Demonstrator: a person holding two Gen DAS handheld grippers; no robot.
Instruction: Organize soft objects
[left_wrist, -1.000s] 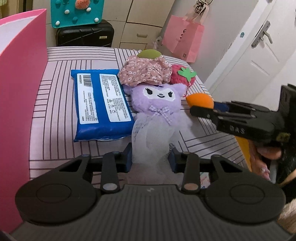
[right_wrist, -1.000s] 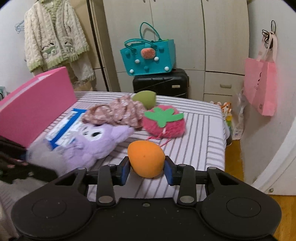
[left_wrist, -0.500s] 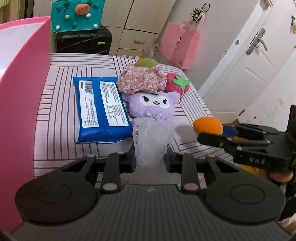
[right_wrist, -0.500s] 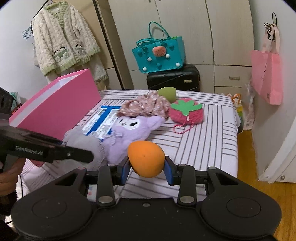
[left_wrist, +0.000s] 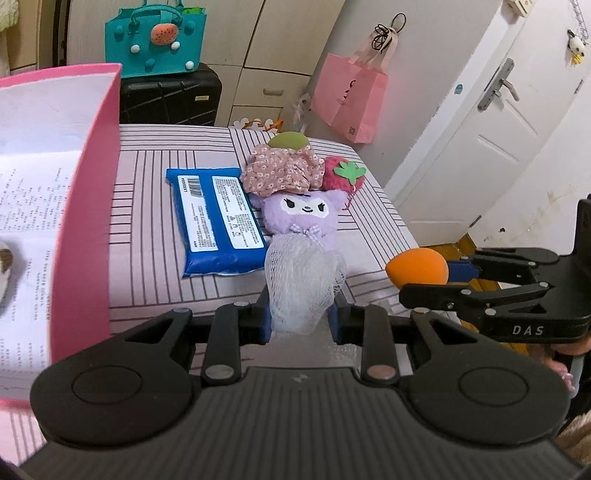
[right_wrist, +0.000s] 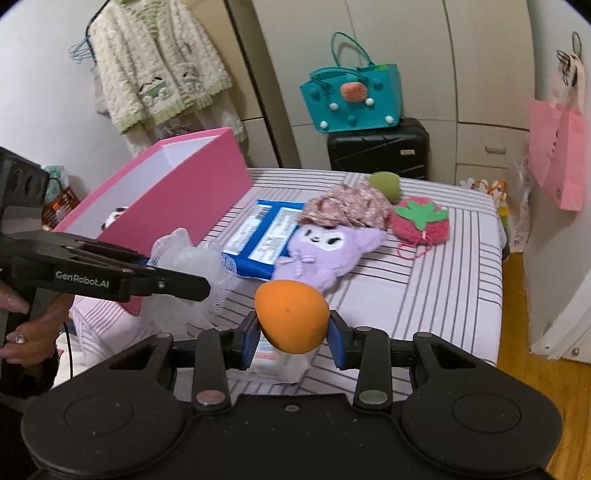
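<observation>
While the left claw (left_wrist: 301, 321) stands nearly closed, its pads pinched into a white mesh bath pouf (left_wrist: 303, 284), the right claw (right_wrist: 293, 338) is clamped on an orange makeup sponge (right_wrist: 291, 315) across its broad middle; both things hang clear of the surface, above the near edge of the striped bed (left_wrist: 155, 206). Over the past second the left jaws have been closing further, the pouf between them all the while; the netting bunches where it is squeezed and billows loose above, so I judge it very light, springy and liable to snag or slip unless taken deep in its gathered core; the sponge looks light and soft too, and a hold across its widest part suits it, since the tapered end would squirt out. Both claws point forward and slant downward, side by side; a hand (right_wrist: 26, 328) grips the left handle. Out past them lie a purple plush toy (left_wrist: 301, 218), a floral cloth cap (left_wrist: 282, 173), a knitted strawberry pouch (left_wrist: 343, 175) and a green sponge (left_wrist: 288, 140), bunched toward the far right corner; a blue wipes pack (left_wrist: 218, 218) lies just beside the plush; an open pink box (right_wrist: 173, 192) stands along the left edge, the likely place for these soft things.
</observation>
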